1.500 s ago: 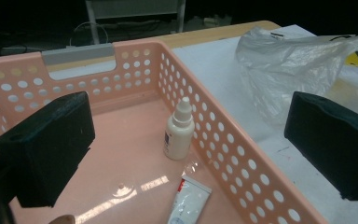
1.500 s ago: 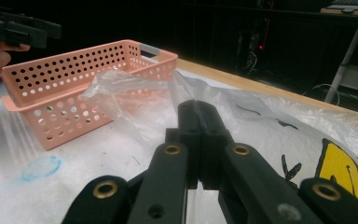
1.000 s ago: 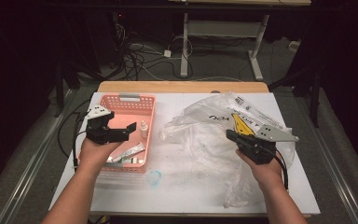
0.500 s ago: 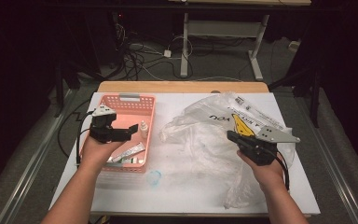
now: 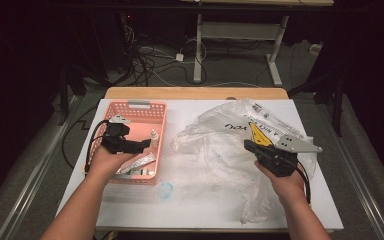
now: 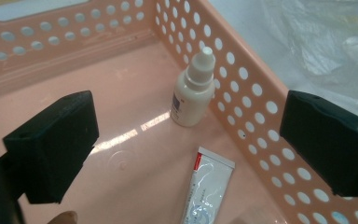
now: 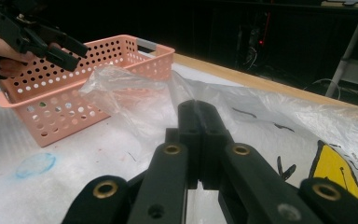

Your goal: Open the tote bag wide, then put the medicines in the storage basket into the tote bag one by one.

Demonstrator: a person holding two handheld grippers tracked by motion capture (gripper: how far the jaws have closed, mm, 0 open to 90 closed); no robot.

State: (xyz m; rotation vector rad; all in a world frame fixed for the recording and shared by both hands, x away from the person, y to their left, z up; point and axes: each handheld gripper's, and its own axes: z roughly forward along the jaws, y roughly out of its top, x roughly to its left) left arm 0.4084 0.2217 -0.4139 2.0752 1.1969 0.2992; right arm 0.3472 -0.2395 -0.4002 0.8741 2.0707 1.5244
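Plainly, the left gripper (image 6: 186, 140) hangs with fingers spread wide over the pink basket (image 5: 130, 112), the small dropper bottle (image 6: 193, 88) standing upright between them near the perforated wall. It looks light, stiff and smooth; its round body just below the cap seems the surest hold. Its label is too small to read. Beside it lies a flat tube (image 6: 207, 191). On the tabletop (image 5: 190, 200), the right gripper (image 7: 199, 114) has fingers pressed together over the clear plastic bag (image 5: 220, 145), printed "you".
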